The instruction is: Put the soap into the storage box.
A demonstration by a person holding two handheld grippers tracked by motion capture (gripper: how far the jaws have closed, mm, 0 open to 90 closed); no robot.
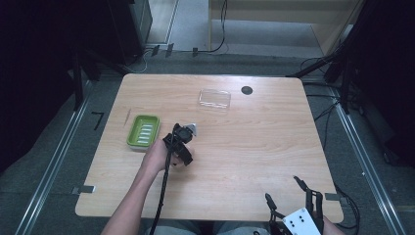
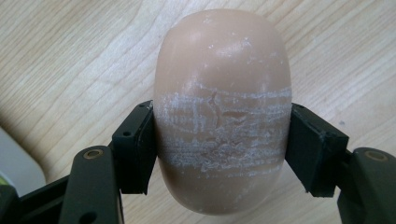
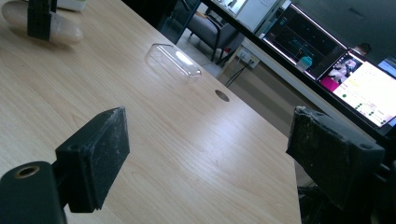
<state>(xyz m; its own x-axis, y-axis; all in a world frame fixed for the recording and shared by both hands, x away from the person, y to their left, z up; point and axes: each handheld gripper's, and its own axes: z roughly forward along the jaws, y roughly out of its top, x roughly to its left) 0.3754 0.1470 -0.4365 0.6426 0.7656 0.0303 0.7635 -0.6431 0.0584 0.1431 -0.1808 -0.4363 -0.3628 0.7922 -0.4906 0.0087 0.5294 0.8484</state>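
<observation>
Wooden table (image 1: 254, 147); left hand-held gripper (image 2: 219, 140) around soap (image 2: 222, 107).

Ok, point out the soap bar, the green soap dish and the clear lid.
soap bar (image 2: 222, 116): left gripper view, its scuffed middle between the jaws.
green soap dish (image 1: 132, 132): high view, its left rim.
clear lid (image 1: 214, 98): high view, its flat top.

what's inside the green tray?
The green tray holds a pale ribbed insert, nothing else visible on it. The soap bar is outside it, clamped in the left gripper.
</observation>
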